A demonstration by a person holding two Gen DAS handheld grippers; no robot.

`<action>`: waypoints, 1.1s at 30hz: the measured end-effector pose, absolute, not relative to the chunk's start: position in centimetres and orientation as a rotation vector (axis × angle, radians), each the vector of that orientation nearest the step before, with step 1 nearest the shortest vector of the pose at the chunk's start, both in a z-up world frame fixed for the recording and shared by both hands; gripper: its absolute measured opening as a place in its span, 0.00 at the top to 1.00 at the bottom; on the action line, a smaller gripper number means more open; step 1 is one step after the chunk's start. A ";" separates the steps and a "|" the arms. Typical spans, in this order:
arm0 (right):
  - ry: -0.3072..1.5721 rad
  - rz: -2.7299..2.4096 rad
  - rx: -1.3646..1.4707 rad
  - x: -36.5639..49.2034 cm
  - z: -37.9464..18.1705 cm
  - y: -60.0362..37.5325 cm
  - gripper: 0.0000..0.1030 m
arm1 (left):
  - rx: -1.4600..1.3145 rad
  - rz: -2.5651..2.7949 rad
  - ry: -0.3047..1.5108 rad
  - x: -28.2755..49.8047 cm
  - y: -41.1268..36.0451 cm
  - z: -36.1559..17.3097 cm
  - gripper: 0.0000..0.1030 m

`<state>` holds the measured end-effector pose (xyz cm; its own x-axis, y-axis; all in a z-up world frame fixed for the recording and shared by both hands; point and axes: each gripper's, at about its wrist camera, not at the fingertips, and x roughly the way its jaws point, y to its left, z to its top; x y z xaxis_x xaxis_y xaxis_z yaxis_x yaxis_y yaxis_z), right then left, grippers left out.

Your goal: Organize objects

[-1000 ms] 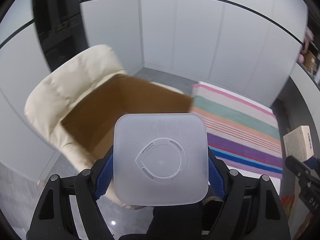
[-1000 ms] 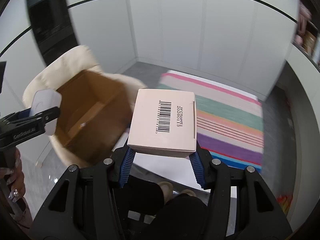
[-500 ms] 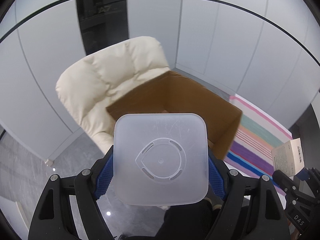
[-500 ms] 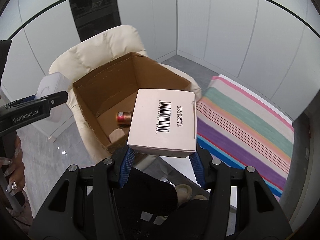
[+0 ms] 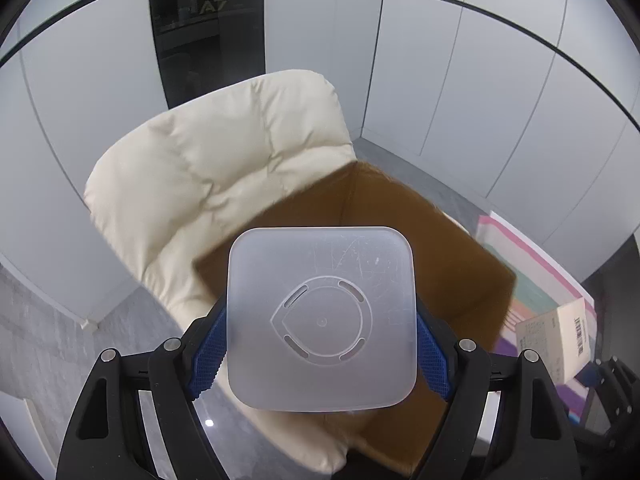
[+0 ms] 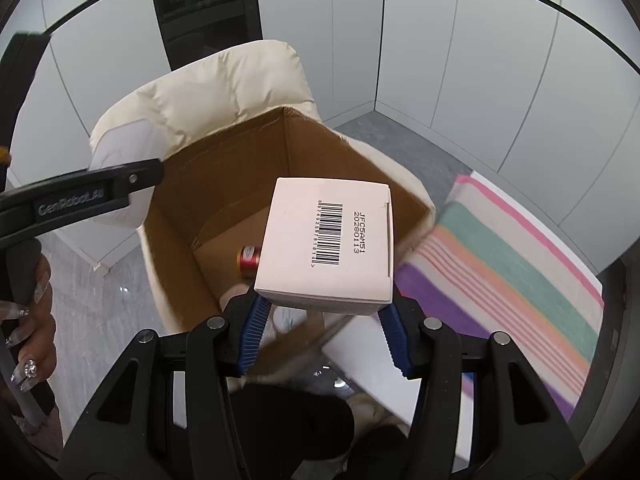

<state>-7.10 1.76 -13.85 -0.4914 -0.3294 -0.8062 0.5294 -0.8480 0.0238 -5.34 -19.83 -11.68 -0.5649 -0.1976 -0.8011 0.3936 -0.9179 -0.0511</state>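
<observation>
Mid-task, carry phase. Both tools are loaded and over or near the open cardboard box [image 6: 224,216], which sits on the seat of a cream padded chair [image 5: 224,168].

Done so far, judging from what lies in the box: a small red-capped item [image 6: 248,259] is on the box floor, plus something pale near the front wall that I can't identify. Neither carried item is in the box yet, so at least two drops are left.

Left gripper [image 5: 320,354]: blue pads pinch a frosted plastic container [image 5: 320,316] by its two sides, square base facing the camera. It hangs above the near left part of the box opening and hides the box floor in the left wrist view. In the right wrist view it shows over the left rim, apart from the cardboard.

Right gripper [image 6: 322,332]: pads clamp a white carton with a barcode [image 6: 328,240] at its near end. The carton sits over the right half of the box opening, clear of the walls, and partly covers the red-capped item.

A striped cloth [image 6: 512,272] lies to the right of the chair, well apart from both tools.

Next, I reckon: lower each item in and release, keeping the two from colliding.
</observation>
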 end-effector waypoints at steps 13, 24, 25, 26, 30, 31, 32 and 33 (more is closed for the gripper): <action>0.291 -2.325 1.253 -15.3 -15.3 -2.1 0.03 | 1.335 -2.549 0.516 -14.5 -24.0 -11.0 0.17; 0.255 -2.420 1.313 -14.6 -13.2 -0.1 0.00 | 1.460 -2.612 0.410 -13.7 -23.5 -10.3 0.00; 0.261 -2.451 1.330 -14.3 -12.7 0.3 0.00 | 1.471 -2.621 0.342 -13.5 -23.0 -10.1 0.00; 0.270 -2.471 1.362 -14.3 -12.4 0.5 0.00 | 1.478 -2.630 0.289 -13.4 -22.6 -9.9 0.00; 0.230 -2.554 1.451 -13.6 -10.9 2.3 0.00 | 1.497 -2.647 0.181 -12.9 -21.2 -8.2 0.00; 0.197 -2.567 1.452 -13.4 -10.5 2.9 0.00 | 1.512 -2.662 0.194 -12.6 -21.0 -7.7 0.00; 0.154 -2.583 1.455 -13.0 -9.9 3.6 0.00 | 1.527 -2.675 0.201 -12.4 -20.7 -7.2 0.00; 0.113 -2.594 1.455 -12.6 -9.2 4.2 0.00 | 1.534 -2.680 0.195 -12.2 -20.5 -6.8 0.00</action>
<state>-12.62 4.24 -9.24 -0.5119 -0.1066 -0.8524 0.1803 -0.9835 0.0147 -12.16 -20.49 -6.82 -0.5078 0.0213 -0.8612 0.1036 -0.9909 -0.0856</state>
